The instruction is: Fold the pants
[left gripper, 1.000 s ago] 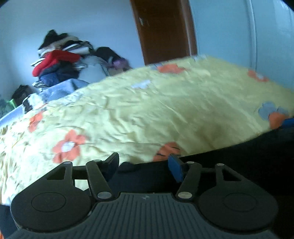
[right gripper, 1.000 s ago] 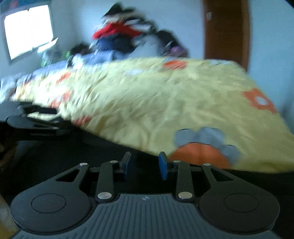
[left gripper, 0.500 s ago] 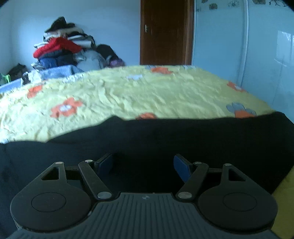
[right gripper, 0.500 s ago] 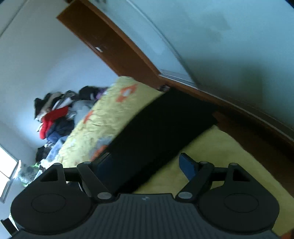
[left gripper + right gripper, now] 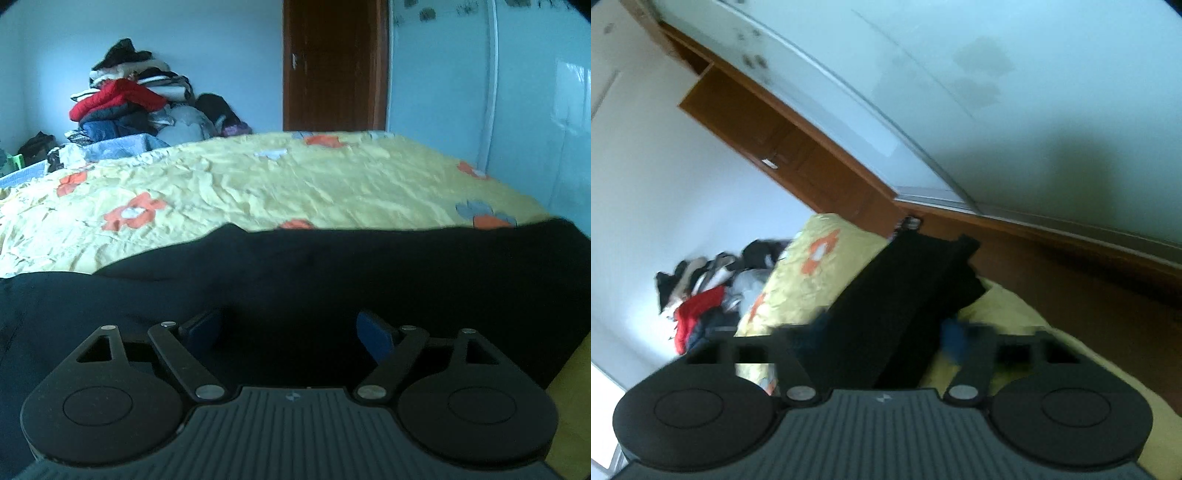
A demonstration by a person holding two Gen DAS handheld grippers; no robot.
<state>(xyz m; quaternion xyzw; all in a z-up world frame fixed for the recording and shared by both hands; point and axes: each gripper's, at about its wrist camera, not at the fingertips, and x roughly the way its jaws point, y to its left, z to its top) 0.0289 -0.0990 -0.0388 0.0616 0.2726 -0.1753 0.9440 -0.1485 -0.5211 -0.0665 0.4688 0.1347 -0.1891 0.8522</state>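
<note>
Black pants (image 5: pixel 332 273) lie flat across the near part of a yellow flowered bedspread (image 5: pixel 295 177). My left gripper (image 5: pixel 290 332) is open, its blue pads spread wide just above the dark cloth, holding nothing. In the tilted, blurred right wrist view the pants (image 5: pixel 901 295) show as a long black strip ending near the bed's edge. My right gripper (image 5: pixel 882 339) is open over that strip, its jaws standing on either side of the cloth.
A pile of clothes (image 5: pixel 129 107) is stacked against the far wall at the left. A brown door (image 5: pixel 334 66) stands behind the bed. A pale wardrobe front (image 5: pixel 517 110) runs along the right. Brown floor (image 5: pixel 1071 280) lies beside the bed.
Both grippers let go of the pants and opened wide. The pants now lie on the bed. The right gripper swung and tilted toward the wardrobe side.
</note>
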